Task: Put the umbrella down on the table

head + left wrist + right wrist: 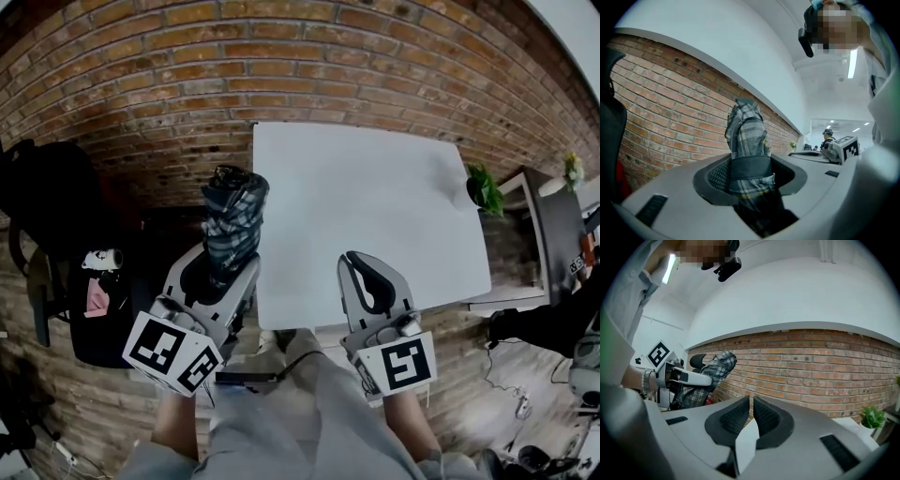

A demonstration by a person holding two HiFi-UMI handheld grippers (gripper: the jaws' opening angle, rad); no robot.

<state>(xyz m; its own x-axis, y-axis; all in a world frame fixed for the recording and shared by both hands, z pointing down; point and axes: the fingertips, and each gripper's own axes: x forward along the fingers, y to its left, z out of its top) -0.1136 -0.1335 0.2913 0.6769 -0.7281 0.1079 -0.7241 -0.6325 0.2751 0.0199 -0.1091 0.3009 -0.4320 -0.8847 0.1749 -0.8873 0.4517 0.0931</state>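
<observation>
A folded grey plaid umbrella (232,220) stands nearly upright in my left gripper (223,274), left of the white table (375,206) and off its edge. In the left gripper view the pads press on the umbrella (747,140) at its black strap, so the left gripper (750,177) is shut on it. My right gripper (366,274) hovers over the table's near edge, its jaws together and empty. The right gripper (751,414) faces the brick wall. At its left the right gripper view shows the umbrella (707,376) in the left gripper (679,377).
A brick wall (187,84) runs behind the table. A black chair (42,202) and a dark bag with a pink item (97,298) sit at the left. A small potted plant (485,186) and a dark shelf (553,230) stand right of the table.
</observation>
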